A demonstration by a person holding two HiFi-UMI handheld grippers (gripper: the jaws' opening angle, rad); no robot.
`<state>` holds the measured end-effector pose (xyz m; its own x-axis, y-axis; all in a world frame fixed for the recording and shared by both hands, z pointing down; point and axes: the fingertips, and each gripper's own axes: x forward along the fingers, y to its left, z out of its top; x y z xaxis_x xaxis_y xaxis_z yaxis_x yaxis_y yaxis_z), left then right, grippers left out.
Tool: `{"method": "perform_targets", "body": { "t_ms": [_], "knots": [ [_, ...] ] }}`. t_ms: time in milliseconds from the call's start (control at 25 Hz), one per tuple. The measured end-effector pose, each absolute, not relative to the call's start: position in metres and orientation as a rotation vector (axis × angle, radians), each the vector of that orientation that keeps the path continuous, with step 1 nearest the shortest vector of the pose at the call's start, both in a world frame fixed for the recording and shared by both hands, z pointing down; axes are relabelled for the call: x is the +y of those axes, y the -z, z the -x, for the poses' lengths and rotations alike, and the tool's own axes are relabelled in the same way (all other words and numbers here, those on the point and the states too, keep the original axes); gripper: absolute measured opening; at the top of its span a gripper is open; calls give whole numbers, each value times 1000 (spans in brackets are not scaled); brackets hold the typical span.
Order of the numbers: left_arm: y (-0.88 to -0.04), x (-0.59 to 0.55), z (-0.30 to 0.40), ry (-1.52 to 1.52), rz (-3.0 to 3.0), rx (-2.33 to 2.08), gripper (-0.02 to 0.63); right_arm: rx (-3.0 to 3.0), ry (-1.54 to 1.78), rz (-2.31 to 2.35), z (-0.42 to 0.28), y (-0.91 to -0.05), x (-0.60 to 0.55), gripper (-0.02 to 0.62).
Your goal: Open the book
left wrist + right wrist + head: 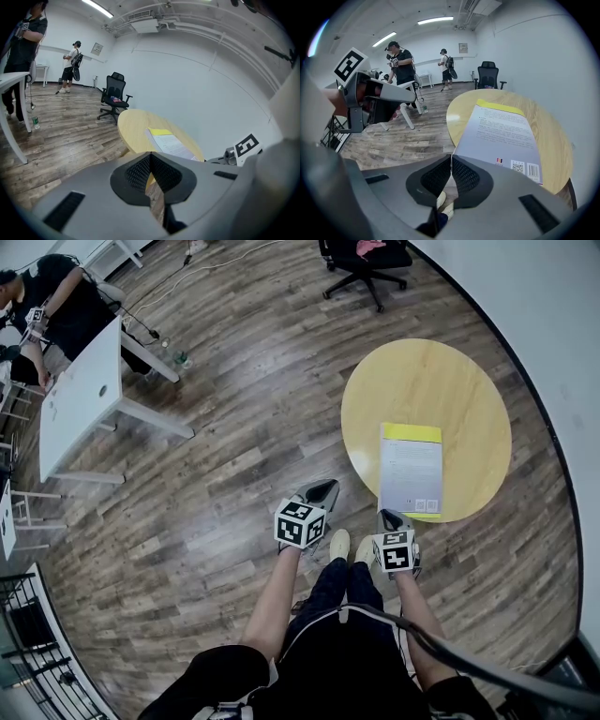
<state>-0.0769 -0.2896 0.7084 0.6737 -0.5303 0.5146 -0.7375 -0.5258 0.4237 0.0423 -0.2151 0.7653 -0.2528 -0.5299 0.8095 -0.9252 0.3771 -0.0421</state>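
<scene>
book (411,471): closed, flat on the round yellow table (450,381), near its edge
left claw (322,489): tips together, empty, off beside the table
right claw (390,517): pinched together too, empty, right by the book's near edge

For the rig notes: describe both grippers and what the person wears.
The left gripper and right gripper are grey shells tapering to a point, with black mesh-textured pads. Each carries a white cube printed with black square markers. The person wears a black top, dark trousers and pale shoes; a grey cable crosses the torso.
</scene>
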Motion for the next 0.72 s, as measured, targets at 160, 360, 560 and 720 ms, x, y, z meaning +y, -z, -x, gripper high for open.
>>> {"method": "perform_targets", "body": {
  "t_ms": [160, 360, 560, 720],
  "knots": [
    [-707, -289, 73, -431, -2264, -967, -2, -1916, -686, -1259, -44, -763, -215, 15],
    [-701, -291, 69, -431, -2272, -962, -2, -1927, -702, -1280, -46, -754, -217, 15],
    [-693, -291, 61, -429, -2286, -949, -2, -1946, -711, -1308, -50, -742, -218, 15],
    [-691, -287, 52, -437, -2295, -926, -2, -1958, -706, -1356, -56, -729, -219, 14]
  ]
}}
